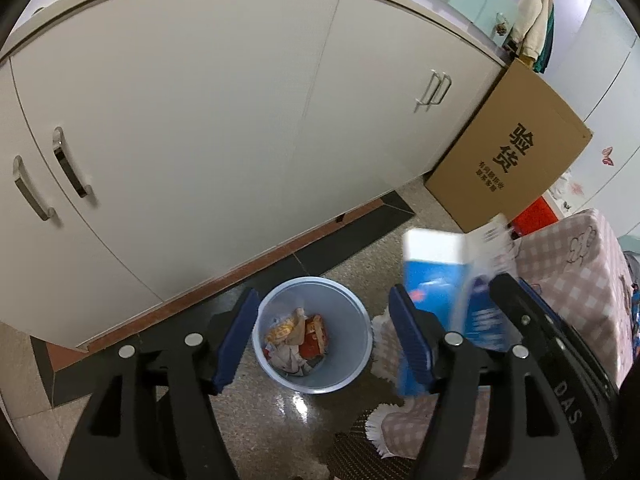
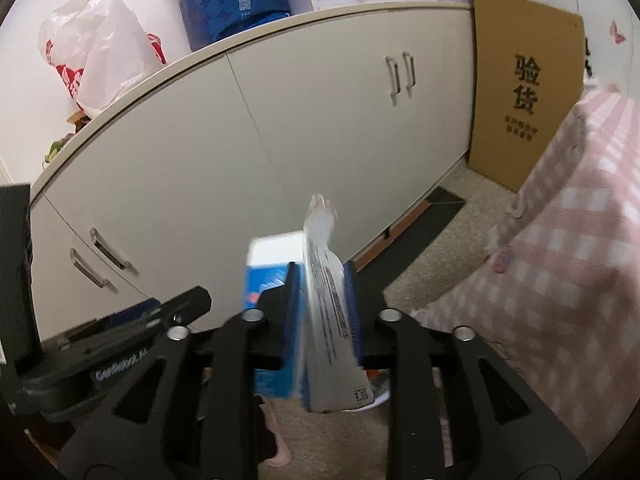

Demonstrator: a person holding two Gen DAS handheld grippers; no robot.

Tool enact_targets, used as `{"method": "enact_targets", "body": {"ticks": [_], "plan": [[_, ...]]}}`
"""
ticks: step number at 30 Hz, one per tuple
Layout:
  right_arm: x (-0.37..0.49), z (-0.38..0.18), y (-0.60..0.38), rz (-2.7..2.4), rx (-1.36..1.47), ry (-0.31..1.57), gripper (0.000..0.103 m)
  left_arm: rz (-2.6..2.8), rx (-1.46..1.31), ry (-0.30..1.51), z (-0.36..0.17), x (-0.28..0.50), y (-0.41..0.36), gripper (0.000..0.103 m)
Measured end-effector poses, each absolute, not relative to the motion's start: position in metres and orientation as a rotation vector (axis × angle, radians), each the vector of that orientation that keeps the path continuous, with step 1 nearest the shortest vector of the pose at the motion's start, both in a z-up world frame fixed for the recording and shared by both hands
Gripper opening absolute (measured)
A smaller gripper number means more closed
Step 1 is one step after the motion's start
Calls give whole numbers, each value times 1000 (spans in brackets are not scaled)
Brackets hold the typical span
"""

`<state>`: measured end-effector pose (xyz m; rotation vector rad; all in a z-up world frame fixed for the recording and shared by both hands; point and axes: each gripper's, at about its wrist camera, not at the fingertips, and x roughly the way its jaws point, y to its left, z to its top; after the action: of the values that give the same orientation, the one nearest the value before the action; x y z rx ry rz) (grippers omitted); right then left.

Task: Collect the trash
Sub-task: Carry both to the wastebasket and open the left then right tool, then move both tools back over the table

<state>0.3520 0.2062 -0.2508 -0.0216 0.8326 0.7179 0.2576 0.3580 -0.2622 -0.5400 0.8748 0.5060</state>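
A pale blue trash bin (image 1: 352,368) stands on the floor by the white cabinet, with crumpled wrappers (image 1: 298,338) inside. My left gripper (image 1: 324,340) is open above the bin, its jaws wide apart and empty. My right gripper (image 2: 320,300) is shut on a blue and white carton (image 2: 320,320), flattened at its top. In the left wrist view the carton (image 1: 436,280) hangs to the right of the bin, behind the left gripper's right finger, with the right gripper's black body (image 1: 560,344) beside it.
White cabinet doors (image 1: 200,140) with metal handles fill the background. A cardboard box (image 1: 512,152) leans at the cabinet's right end. A pink checked cloth (image 2: 560,260) covers furniture at right. Bags (image 2: 92,48) sit on the cabinet top. Another pink cloth (image 1: 408,432) lies on the floor.
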Motion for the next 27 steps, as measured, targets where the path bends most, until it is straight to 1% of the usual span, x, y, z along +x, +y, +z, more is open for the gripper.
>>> {"method": "enact_targets", "body": {"ticks": [1, 2, 9, 17, 27], "plan": [[353, -252, 208, 716, -17, 839, 48, 514, -534, 882, -262, 258, 359, 67], [354, -254, 209, 709, -16, 845, 49, 522, -528, 887, -262, 258, 360, 67], [343, -244, 202, 710, -18, 838, 49, 513, -547, 868, -252, 252, 360, 67], [326, -205, 175, 702, -7, 769, 49, 477, -512, 818, -217, 246, 334, 67], [307, -156, 98, 650, 61, 691, 50, 361, -432, 751, -167, 245, 262, 69]]}}
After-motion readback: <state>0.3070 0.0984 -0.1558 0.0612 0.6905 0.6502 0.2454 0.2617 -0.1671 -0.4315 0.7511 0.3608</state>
